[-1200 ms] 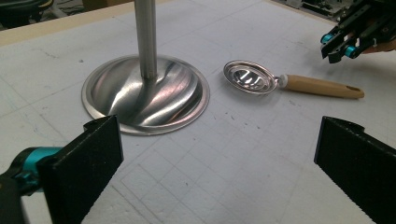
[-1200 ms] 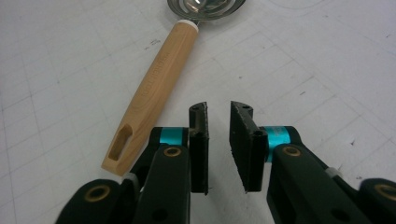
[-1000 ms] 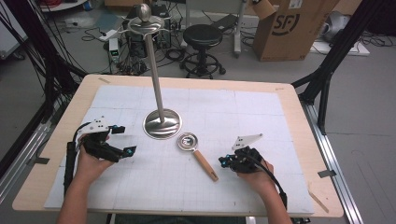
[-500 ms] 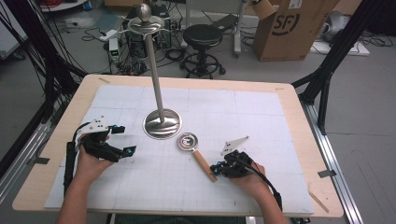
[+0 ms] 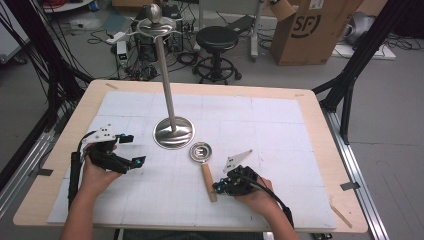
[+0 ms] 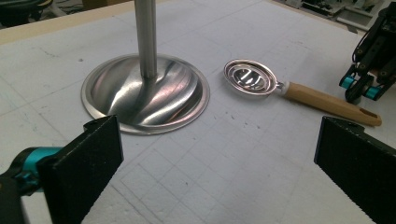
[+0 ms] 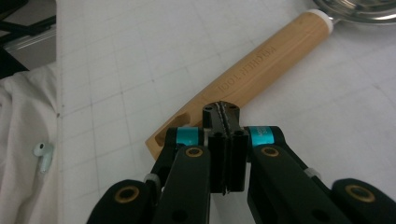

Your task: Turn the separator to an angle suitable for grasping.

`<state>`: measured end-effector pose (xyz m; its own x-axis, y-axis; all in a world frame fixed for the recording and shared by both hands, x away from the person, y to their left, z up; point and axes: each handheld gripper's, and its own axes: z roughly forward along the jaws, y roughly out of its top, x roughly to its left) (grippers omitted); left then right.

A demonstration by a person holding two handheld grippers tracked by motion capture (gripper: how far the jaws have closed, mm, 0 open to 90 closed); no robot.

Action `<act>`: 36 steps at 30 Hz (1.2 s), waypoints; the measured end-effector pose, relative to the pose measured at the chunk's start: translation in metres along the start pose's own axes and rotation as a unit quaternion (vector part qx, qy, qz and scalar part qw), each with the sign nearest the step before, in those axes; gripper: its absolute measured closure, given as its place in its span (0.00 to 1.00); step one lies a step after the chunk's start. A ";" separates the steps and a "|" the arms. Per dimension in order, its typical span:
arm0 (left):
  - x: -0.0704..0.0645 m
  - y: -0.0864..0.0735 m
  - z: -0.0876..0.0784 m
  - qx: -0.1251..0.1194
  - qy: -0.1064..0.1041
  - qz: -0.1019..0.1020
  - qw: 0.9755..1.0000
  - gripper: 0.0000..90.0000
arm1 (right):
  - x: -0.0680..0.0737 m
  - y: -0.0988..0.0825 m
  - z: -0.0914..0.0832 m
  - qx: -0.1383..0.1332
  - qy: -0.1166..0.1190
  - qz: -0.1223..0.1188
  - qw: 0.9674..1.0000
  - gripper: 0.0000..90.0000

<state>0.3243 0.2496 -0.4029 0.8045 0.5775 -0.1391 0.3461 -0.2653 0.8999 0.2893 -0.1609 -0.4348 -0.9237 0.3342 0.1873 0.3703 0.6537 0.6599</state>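
One gridded white mat [image 5: 280, 130] covers wooden table [image 5: 320, 125]; left tool [image 5: 131, 149] wide, right tool [image 5: 216, 188] closed, empty.

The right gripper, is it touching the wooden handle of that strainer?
Cannot tell. In the right gripper view the right gripper, jaws shut, overlaps the wooden handle; neither contact nor gap shows plainly. The high view is too coarse.

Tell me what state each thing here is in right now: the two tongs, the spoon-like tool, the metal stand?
Left tongs: open wide, holding nothing, off the tool.
Right tongs: shut, empty, tips beside the wooden handle's slotted end.
Strainer tool: lying flat on the table, not gripped.
Metal stand: upright on its round base, nothing hanging from it.
Table: covered by a white grid mat.
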 end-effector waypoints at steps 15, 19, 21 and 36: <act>-0.001 0.000 0.002 0.004 -0.001 0.002 1.000 0.02 | 0.010 0.014 0.019 -0.002 0.009 -0.024 1.000 1.00; -0.001 0.000 0.001 0.004 0.000 0.000 1.000 0.02 | 0.012 0.016 0.023 -0.001 0.012 -0.028 1.000 1.00; -0.001 0.000 0.001 0.003 0.000 0.001 1.000 0.02 | 0.013 0.019 0.026 -0.001 0.010 -0.031 0.999 1.00; -0.001 0.000 -0.001 0.000 -0.001 -0.002 1.000 0.02 | 0.010 0.052 0.055 0.002 0.001 -0.026 1.000 1.00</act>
<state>0.3235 0.2499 -0.4023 0.8040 0.5773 -0.1426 0.3486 -0.2632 0.8996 0.3051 -0.0860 -0.4389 -0.9416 0.2993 0.1546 0.3231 0.6728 0.6655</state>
